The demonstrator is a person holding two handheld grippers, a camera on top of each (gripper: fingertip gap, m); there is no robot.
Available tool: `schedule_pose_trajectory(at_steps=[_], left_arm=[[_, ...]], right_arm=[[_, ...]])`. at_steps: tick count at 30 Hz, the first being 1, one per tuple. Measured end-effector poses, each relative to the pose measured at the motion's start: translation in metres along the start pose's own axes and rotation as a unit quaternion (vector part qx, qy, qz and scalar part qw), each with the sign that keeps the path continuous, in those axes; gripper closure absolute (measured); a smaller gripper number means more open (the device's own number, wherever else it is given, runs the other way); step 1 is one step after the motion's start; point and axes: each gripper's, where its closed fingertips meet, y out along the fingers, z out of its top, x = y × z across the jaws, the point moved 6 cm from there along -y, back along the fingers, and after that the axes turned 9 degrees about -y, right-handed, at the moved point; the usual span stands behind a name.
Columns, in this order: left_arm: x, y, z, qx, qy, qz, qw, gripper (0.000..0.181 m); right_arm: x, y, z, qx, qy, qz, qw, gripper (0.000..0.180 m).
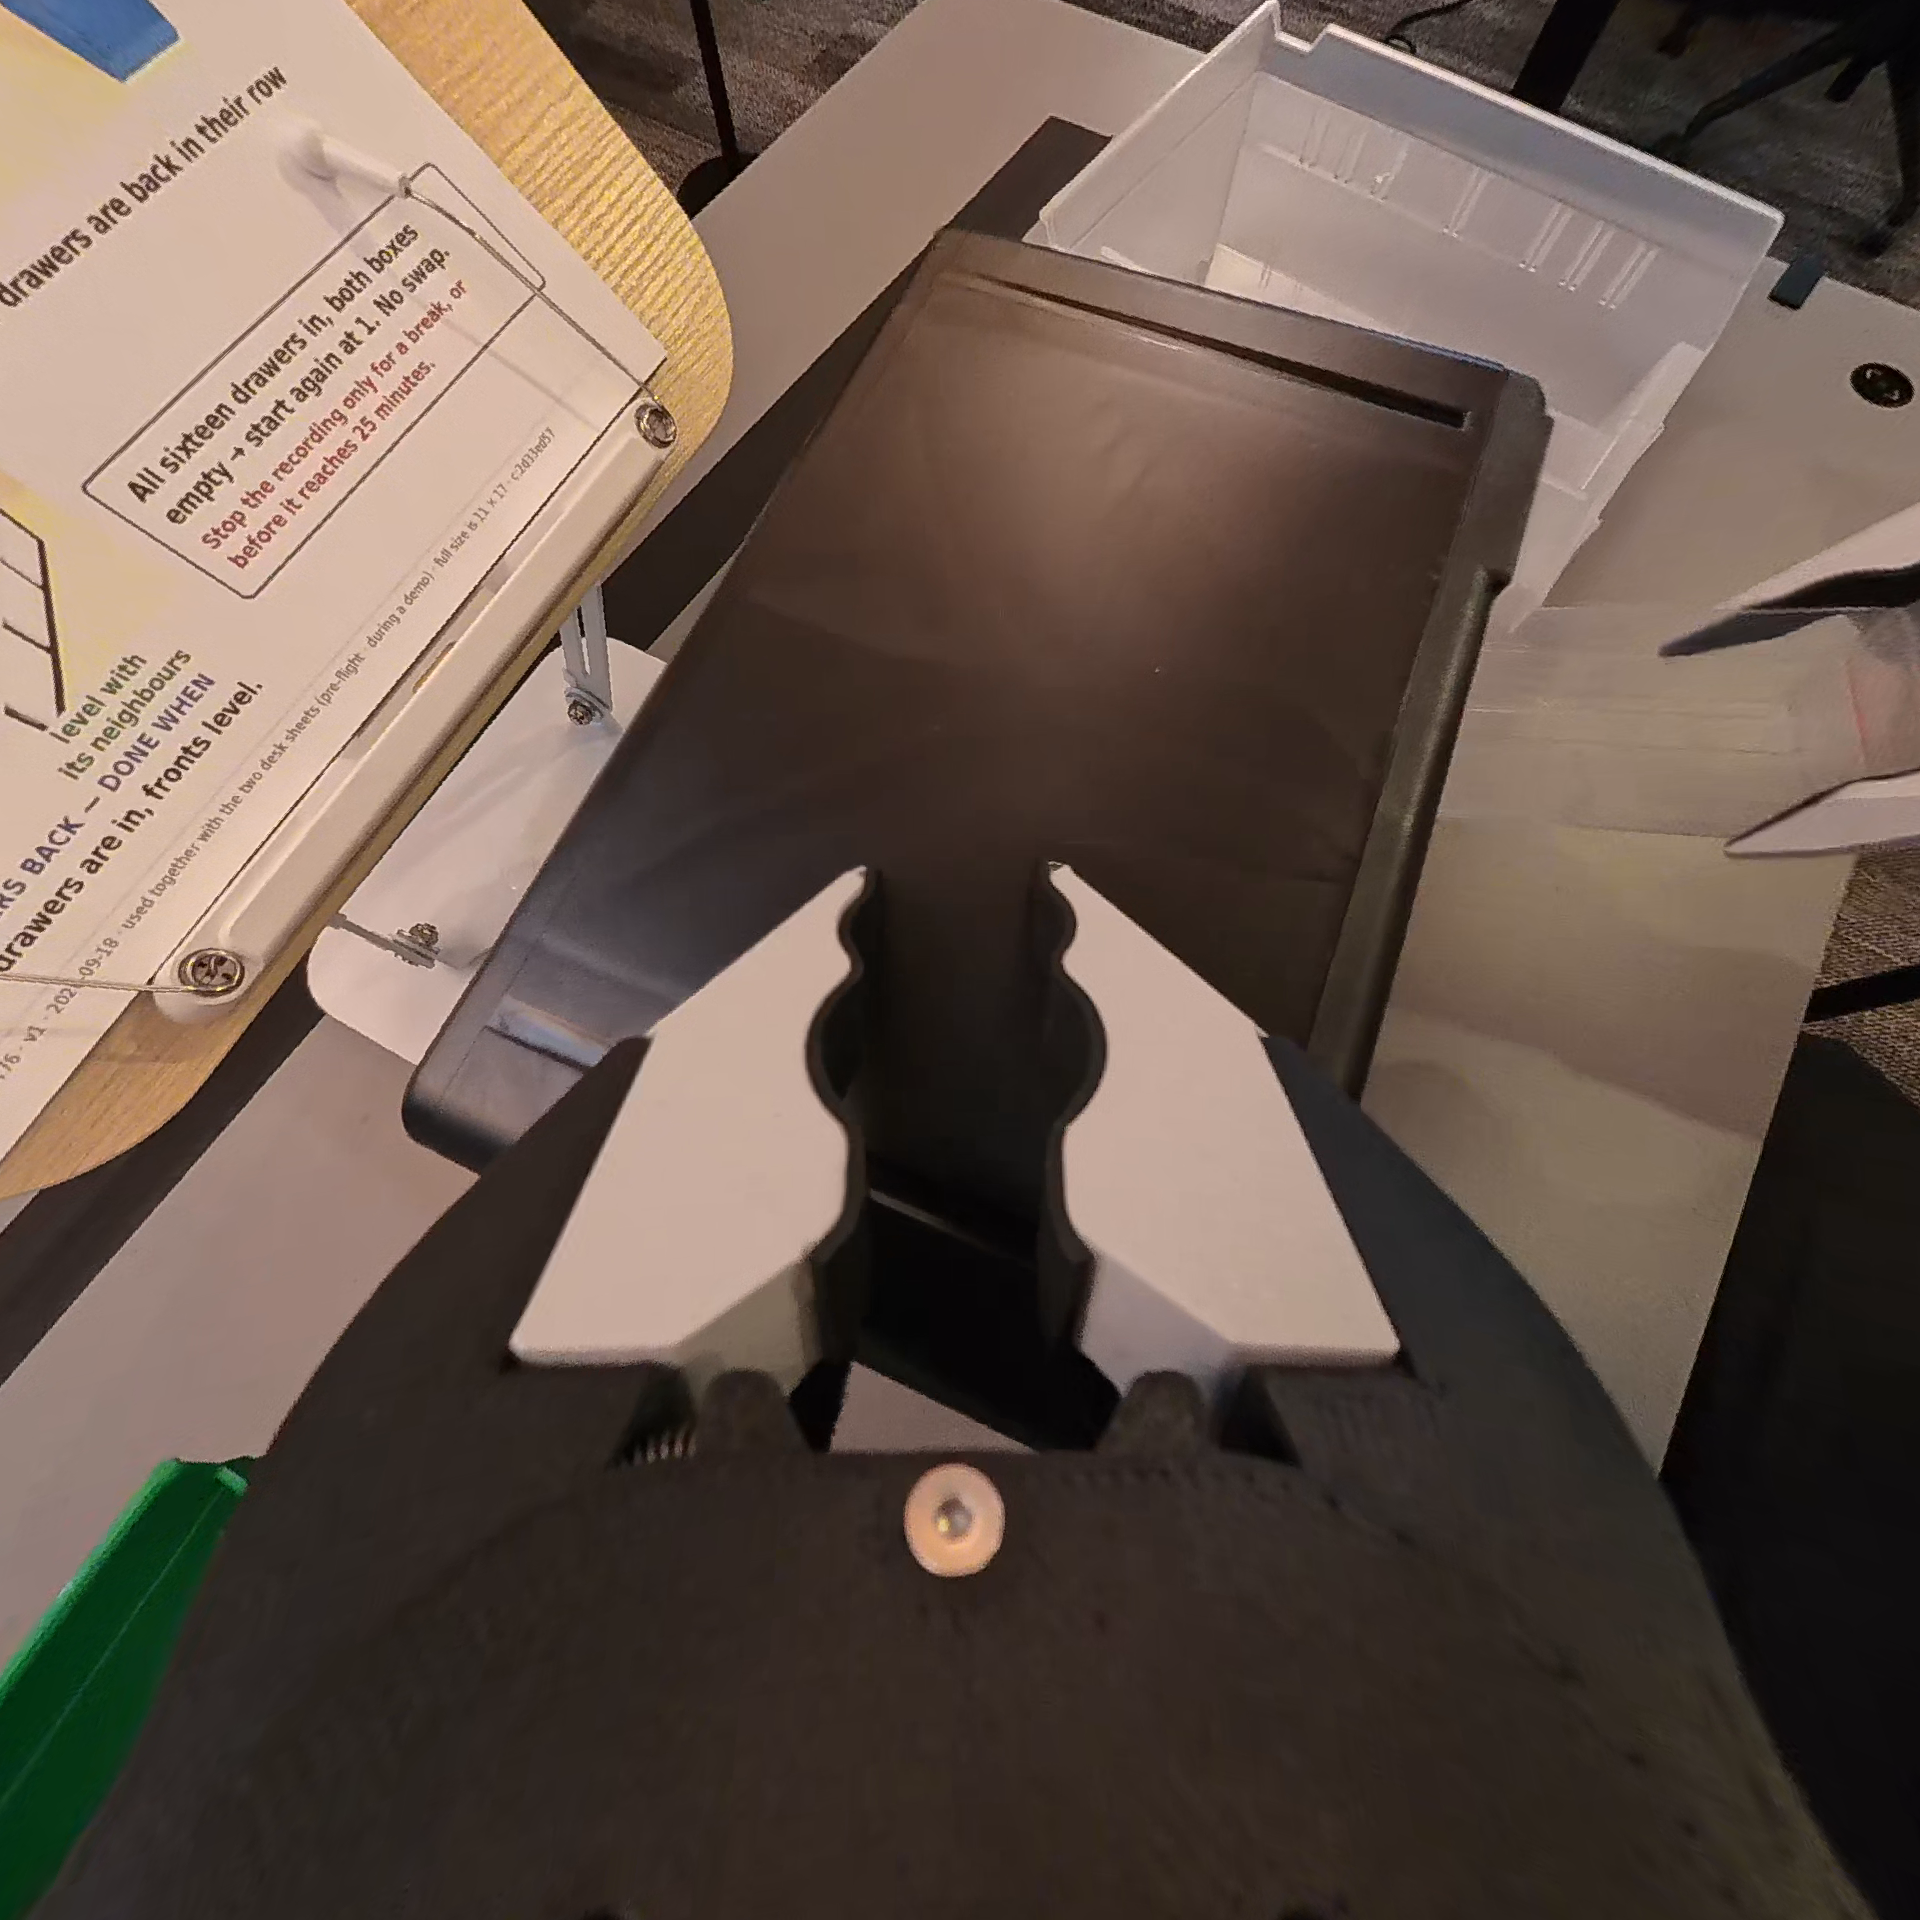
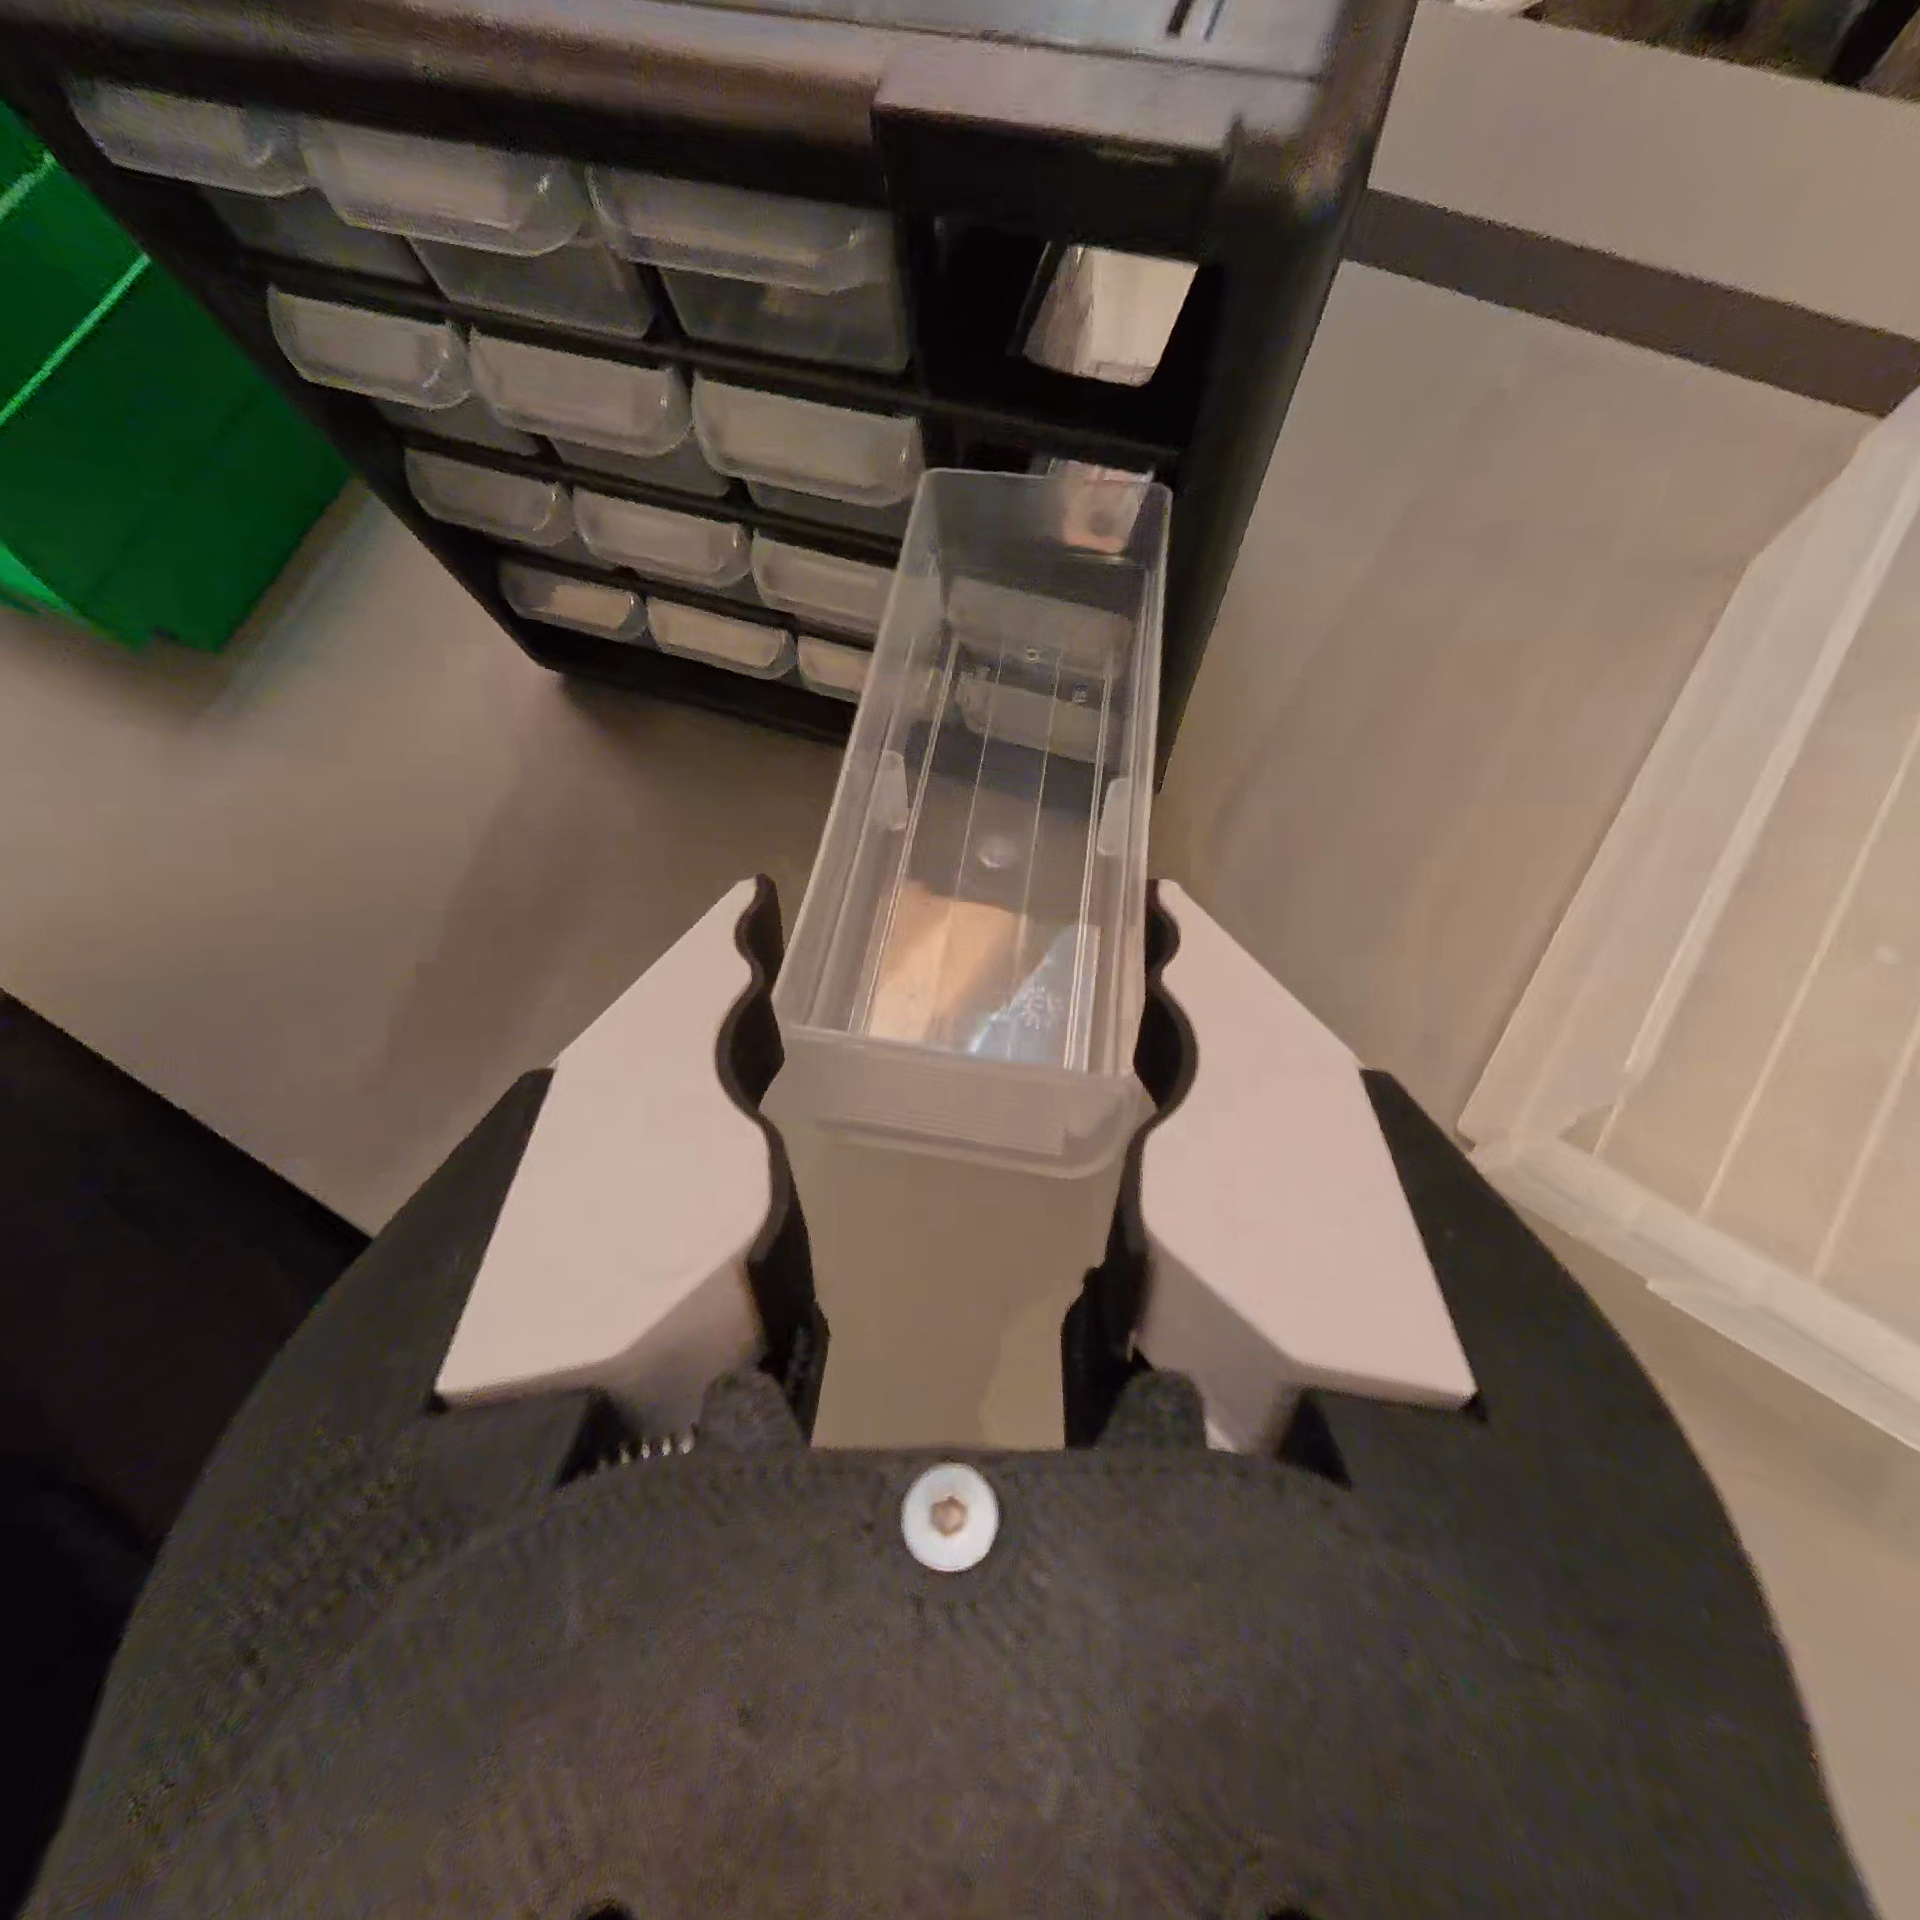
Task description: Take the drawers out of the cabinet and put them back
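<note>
The black plastic cabinet (image 1: 1091, 644) has a smooth top with a dull sheen. The clear plastic drawer (image 2: 987, 831) looks glossy. Grainy matt black plastic forms each gripper body; the rounded board (image 1: 582, 208) is probably wood-grain laminate.

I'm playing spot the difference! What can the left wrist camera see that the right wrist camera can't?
Only the left wrist view shows the instruction sheet on its wooden board, and the cabinet's flat black top, which the left hand-held gripper straddles.

Only the right wrist view shows the cabinet's front with its rows of small clear drawers, plus the clear drawer held by the right hand-held gripper, partly pulled out.

Both show the black cabinet, the green bin, the pale storage box and the table.
</note>
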Motion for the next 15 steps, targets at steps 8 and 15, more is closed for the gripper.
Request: schedule_pose_trajectory(at_steps=[8,15], left_arm=[[0.002,0.000,0.000,-0.001,0.002,-0.002,1.000,0.158],[0.003,0.000,0.000,-0.001,0.003,-0.003,1.000,0.160]], right_arm=[[-0.003,0.013,0.008,0.047,0.001,-0.037,0.998,0.112],[-0.004,0.037,0.010,0.065,-0.015,-0.070,0.995,0.112]])
